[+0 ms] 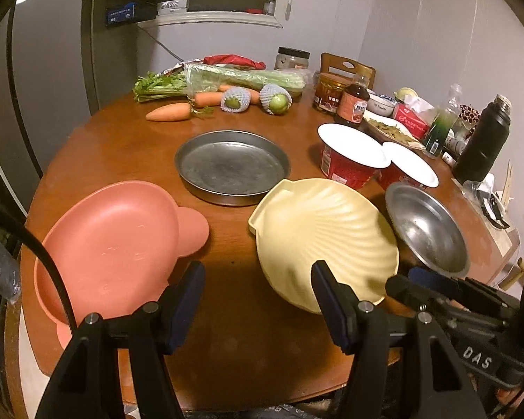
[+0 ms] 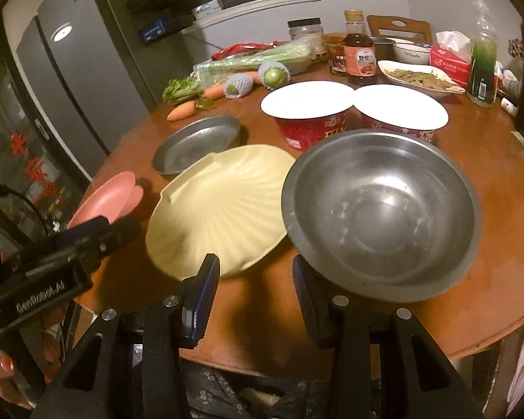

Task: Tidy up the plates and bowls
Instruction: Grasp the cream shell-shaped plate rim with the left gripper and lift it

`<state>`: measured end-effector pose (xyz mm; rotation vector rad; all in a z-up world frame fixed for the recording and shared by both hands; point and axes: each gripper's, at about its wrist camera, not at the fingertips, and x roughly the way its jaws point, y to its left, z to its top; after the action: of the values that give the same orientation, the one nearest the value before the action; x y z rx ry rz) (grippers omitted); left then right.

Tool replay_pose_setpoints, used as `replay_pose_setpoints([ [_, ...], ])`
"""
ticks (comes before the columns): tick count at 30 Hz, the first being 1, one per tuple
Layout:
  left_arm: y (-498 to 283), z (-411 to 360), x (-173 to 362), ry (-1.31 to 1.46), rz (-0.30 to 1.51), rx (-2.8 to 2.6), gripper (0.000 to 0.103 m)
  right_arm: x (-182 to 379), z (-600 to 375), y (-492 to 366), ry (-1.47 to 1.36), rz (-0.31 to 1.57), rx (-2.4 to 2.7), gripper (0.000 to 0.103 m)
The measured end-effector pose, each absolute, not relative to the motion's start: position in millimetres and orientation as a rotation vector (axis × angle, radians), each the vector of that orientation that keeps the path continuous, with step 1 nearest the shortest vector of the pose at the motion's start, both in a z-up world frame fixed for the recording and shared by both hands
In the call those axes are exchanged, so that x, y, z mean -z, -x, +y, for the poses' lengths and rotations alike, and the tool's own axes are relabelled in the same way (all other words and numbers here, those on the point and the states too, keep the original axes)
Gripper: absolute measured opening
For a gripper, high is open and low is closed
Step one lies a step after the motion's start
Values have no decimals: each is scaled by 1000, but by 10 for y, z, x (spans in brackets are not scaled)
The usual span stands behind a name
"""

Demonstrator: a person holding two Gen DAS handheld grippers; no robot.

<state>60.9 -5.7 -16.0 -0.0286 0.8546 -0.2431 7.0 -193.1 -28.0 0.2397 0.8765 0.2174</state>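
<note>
Left view: my left tongs gape, empty, over the table between pink plate and shell plate; the tin plate lies apart. Right view: right tongs gape by the steel bowl. Nothing looks stacked; it all remains.

Shell plate sits between mouse-eared plate and steel bowl.

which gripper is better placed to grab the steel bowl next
Right. The right gripper is open with the steel bowl's near rim just beyond its right finger. The left gripper, also open, sits between the pink plate and the yellow shell plate.
</note>
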Motion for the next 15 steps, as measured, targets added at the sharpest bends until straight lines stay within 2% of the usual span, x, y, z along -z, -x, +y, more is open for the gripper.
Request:
replay_pose_setpoints([
  [15, -758, -156, 346, 21, 923, 305, 62, 341, -1839, -340, -194, 860, -226, 46],
])
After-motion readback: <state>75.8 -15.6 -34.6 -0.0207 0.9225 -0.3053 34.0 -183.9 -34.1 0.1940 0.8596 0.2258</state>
